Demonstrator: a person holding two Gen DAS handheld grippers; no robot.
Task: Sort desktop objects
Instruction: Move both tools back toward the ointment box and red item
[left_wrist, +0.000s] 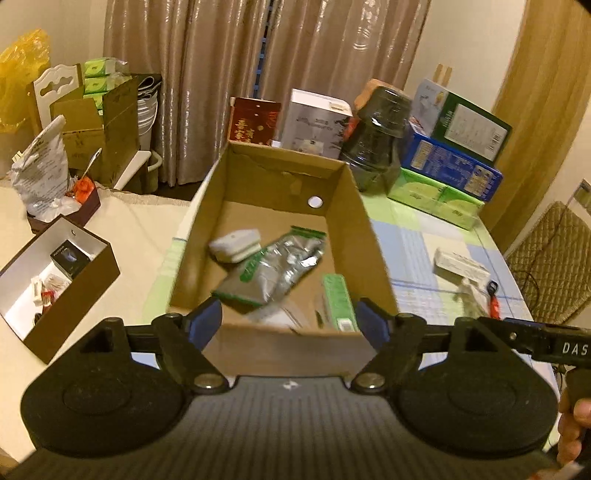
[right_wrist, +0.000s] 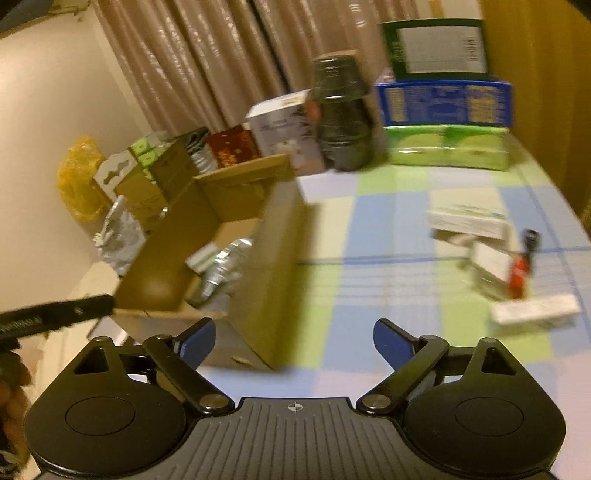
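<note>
An open cardboard box (left_wrist: 347, 221) stands on the checked tablecloth and holds a white block (left_wrist: 234, 245), a silver foil pouch (left_wrist: 273, 271) and a green carton (left_wrist: 338, 301). My left gripper (left_wrist: 290, 321) hovers open just above the box's near wall, with nothing between its blue pads. In the right wrist view the same cardboard box (right_wrist: 273, 258) lies to the left. My right gripper (right_wrist: 293, 341) is open and empty over the cloth beside it. Small white boxes (right_wrist: 467, 218) and a red and black item (right_wrist: 519, 271) lie on the cloth at right.
Stacked packages line the table's far edge: a green carton pack (left_wrist: 436, 197), a blue box (left_wrist: 450, 168), a dark wrapped stack (left_wrist: 376, 140) and a white box (left_wrist: 314, 125). A brown and white tray (left_wrist: 61, 277) of small items sits at left. A hand (left_wrist: 574, 428) holds the other gripper.
</note>
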